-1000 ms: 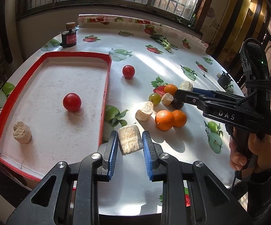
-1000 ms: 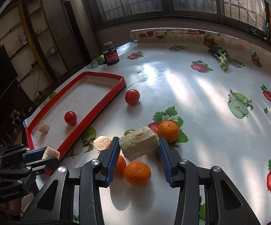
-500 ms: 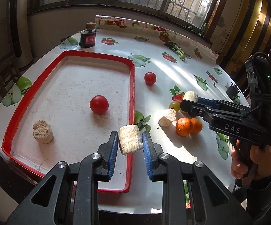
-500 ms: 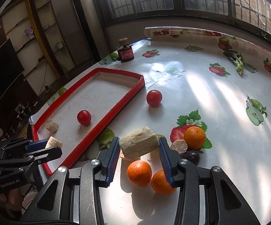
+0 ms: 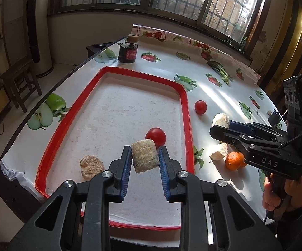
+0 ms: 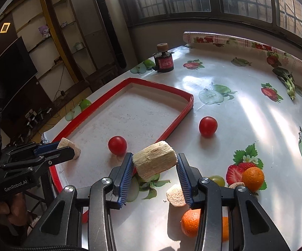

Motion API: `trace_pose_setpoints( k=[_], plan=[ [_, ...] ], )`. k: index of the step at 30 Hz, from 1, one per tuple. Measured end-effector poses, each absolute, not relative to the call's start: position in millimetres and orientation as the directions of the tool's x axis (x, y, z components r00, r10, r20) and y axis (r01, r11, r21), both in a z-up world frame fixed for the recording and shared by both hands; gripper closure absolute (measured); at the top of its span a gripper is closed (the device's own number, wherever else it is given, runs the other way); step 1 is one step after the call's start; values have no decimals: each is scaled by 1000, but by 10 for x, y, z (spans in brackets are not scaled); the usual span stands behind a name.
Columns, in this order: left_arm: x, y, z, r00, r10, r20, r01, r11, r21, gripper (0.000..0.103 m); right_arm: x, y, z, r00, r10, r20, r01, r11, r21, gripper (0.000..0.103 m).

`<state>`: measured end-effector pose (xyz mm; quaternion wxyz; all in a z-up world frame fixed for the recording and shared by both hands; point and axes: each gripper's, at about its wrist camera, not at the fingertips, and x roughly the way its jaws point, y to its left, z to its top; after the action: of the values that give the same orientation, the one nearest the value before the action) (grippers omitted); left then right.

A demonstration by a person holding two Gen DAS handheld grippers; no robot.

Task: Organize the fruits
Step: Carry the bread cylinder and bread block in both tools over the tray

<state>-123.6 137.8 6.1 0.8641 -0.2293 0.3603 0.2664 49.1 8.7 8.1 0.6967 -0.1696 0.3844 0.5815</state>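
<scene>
"DAS" on right claw (image 5: 220,125) body

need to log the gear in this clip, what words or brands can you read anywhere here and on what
"DAS": on the side of the right gripper, seen from the left wrist.
"GenRobot.AI": on the side of the left gripper, seen from the right wrist.
Red label on the small dark bottle: print too small to read.
Nothing else bears readable text.

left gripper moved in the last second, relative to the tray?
Yes. The left gripper, shut on a pale fibrous chunk, has carried it from outside the red tray's right rim to over the tray floor, near the tomato.
</scene>
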Motion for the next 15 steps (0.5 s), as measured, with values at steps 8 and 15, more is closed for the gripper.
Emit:
trace_pose_setpoints(
  k=[8, 15],
  plan=[
    [-1192, 1633, 31, 583, 314, -749, -647, 737, -194, 80, 391, 413, 80, -10, 680, -733, -948, 228, 224, 61],
    [-1160, 1829, -47, 562, 325, -760, -669, 719, -187, 80, 392, 666, 24, -28, 668, -744, -950, 214, 229, 61]
  ],
)
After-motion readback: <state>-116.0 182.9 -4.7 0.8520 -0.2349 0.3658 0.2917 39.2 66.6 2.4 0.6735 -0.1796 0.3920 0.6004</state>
